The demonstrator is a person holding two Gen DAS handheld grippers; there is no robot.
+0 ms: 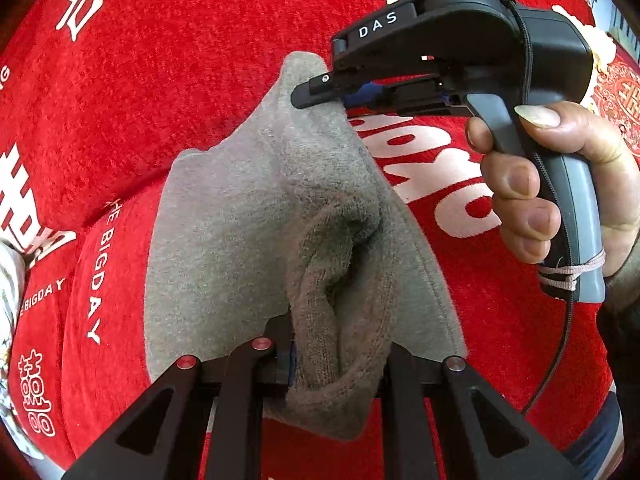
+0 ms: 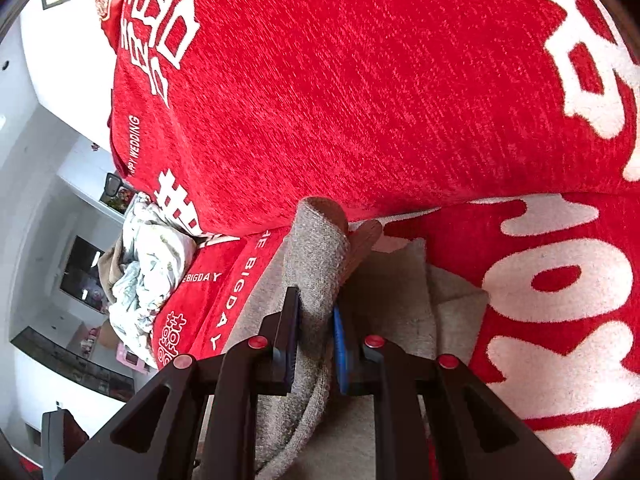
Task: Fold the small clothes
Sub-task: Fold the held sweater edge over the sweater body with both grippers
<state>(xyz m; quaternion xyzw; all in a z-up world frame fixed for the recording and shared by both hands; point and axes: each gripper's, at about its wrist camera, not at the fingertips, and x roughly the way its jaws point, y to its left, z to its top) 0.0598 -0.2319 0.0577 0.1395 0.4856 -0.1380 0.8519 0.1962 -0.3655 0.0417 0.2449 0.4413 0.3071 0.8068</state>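
Note:
A small grey knit garment [image 1: 248, 208] lies on a red cloth with white lettering. My left gripper [image 1: 336, 360] is shut on a bunched edge of it at the near side, holding it raised. My right gripper [image 1: 320, 92], seen in the left wrist view, is shut on the far corner of the same garment. In the right wrist view the right gripper [image 2: 316, 340] pinches a fold of the grey garment [image 2: 320, 248] between its blue pads. The rest of the garment [image 2: 404, 288] lies flat beneath.
The red cloth [image 1: 200, 80] covers the whole surface and a raised cushion behind [image 2: 360, 80]. A crumpled white patterned cloth [image 2: 148, 264] lies at the left edge of the surface. Shelves and a white wall [image 2: 48, 200] stand beyond that edge.

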